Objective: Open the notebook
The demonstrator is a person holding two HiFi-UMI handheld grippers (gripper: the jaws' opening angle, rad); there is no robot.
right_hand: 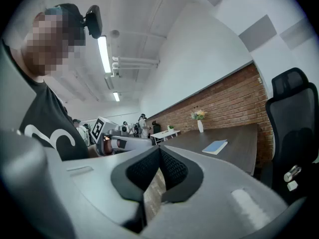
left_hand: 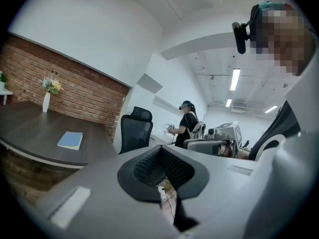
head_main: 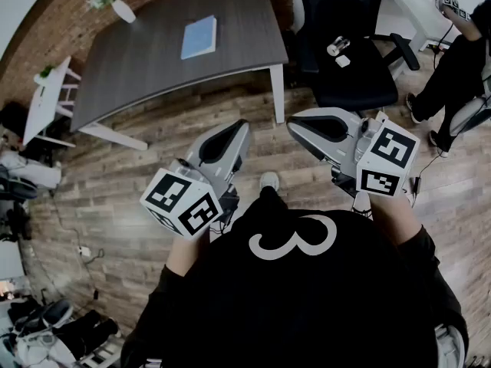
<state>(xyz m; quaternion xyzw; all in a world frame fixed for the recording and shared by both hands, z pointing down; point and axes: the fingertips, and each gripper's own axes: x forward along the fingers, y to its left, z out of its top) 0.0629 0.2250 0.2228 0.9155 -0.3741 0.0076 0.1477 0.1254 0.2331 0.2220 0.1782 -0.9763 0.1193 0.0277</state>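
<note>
The blue notebook (head_main: 199,37) lies closed on the dark grey table (head_main: 146,67), well ahead of both grippers. It also shows as a small blue slab in the left gripper view (left_hand: 70,140) and in the right gripper view (right_hand: 215,147). My left gripper (head_main: 239,126) and right gripper (head_main: 296,126) hang side by side in front of my chest, above the wooden floor and short of the table's near edge. In its own view the left gripper (left_hand: 160,151) has its pads together with nothing held. The right gripper (right_hand: 159,151) likewise has its tips touching and empty.
A black office chair (head_main: 349,67) stands right of the table with small white objects (head_main: 337,47) on its seat. A white vase of flowers (head_main: 116,2) sits at the table's far end. There is a white side table (head_main: 47,102) on the left, another person (head_main: 460,60) at far right, and cables (head_main: 86,253) on the floor.
</note>
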